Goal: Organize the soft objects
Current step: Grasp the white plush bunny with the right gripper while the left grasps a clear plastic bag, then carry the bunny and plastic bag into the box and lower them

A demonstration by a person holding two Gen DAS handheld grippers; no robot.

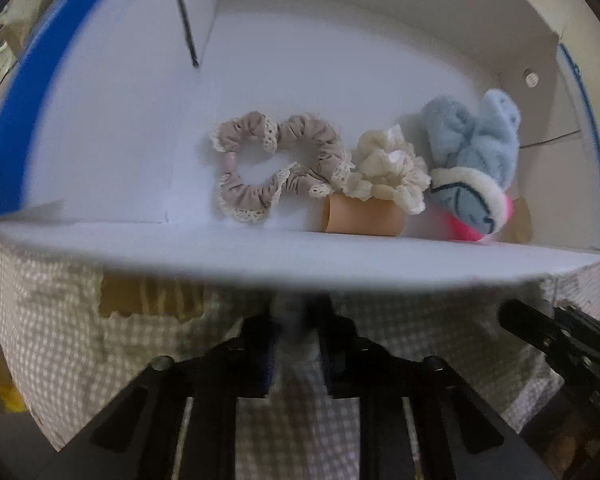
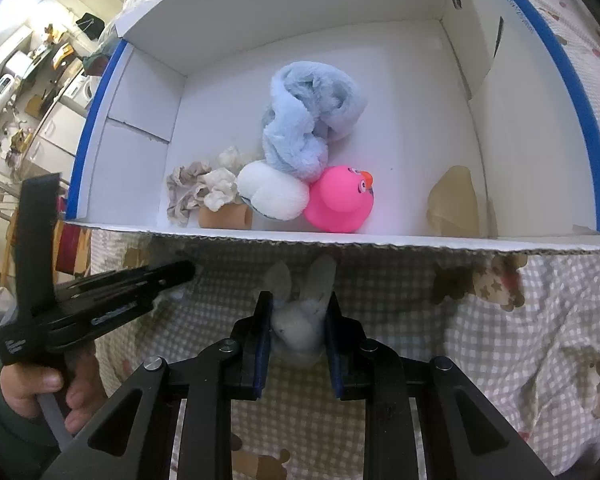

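1. Nearest the right wrist camera, the right gripper (image 2: 298, 316) pinches a small pale grey-blue soft toy (image 2: 300, 320) between its blue-lined fingers; two ear-like tips poke out ahead of the jaws. Held this way, it looks ready to be carried over the box edge.
2. Beneath it lies a checked cloth (image 2: 500, 340) printed with bears, covering whatever the box stands on.
3. To the left, the left gripper (image 2: 184, 270) is held in a hand (image 2: 56, 392) low and short of the box. In its own view its fingers sit close together around something blurred and pale; I cannot tell whether it pinches anything.
4. Just beyond stands the white cardboard box (image 2: 340, 238) with blue-taped edges, its near wall low enough to reach over.
5. Inside, close to that wall, a tan tube (image 1: 362, 220) lies with a cream scrunchie (image 1: 388, 178) on it, and a beige lace-edged scrunchie (image 1: 276, 168) lies beside it.
6. A pink rubber duck (image 2: 340, 200) sits touching a blue fluffy sock (image 2: 304, 128) with a white cuff, bunched deeper in.
7. A beige pouch-like thing (image 2: 454, 200) leans by the right wall, apart from the rest; bare floor between seems the likely drop spot.
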